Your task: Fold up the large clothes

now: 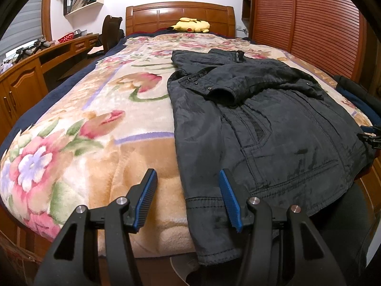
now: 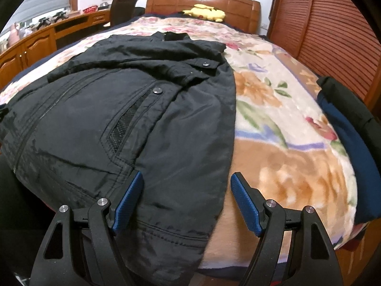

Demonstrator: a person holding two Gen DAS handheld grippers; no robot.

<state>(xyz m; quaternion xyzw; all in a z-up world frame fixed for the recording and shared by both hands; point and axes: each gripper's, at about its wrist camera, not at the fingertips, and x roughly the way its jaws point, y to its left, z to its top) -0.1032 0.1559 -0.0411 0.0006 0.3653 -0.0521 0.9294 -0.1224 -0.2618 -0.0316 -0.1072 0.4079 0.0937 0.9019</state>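
A black zip-up jacket (image 1: 262, 124) lies front-up on the floral blanket (image 1: 100, 124), collar toward the headboard, both sleeves folded across its chest, hem hanging over the foot of the bed. My left gripper (image 1: 188, 190) hovers open over the jacket's left hem corner, and its blue pads press on nothing. In the right wrist view the jacket (image 2: 114, 119) fills the left half. There my right gripper (image 2: 187, 190) stands open above the right hem corner, with the side edge of the jacket between its fingers but untouched.
A yellow plush toy (image 1: 190, 25) rests by the wooden headboard (image 1: 181, 14). A dark blue and black garment (image 2: 350, 138) lies along the bed's right edge, beside slatted wardrobe doors (image 2: 338, 31). A wooden desk (image 1: 35, 71) with a chair runs along the left.
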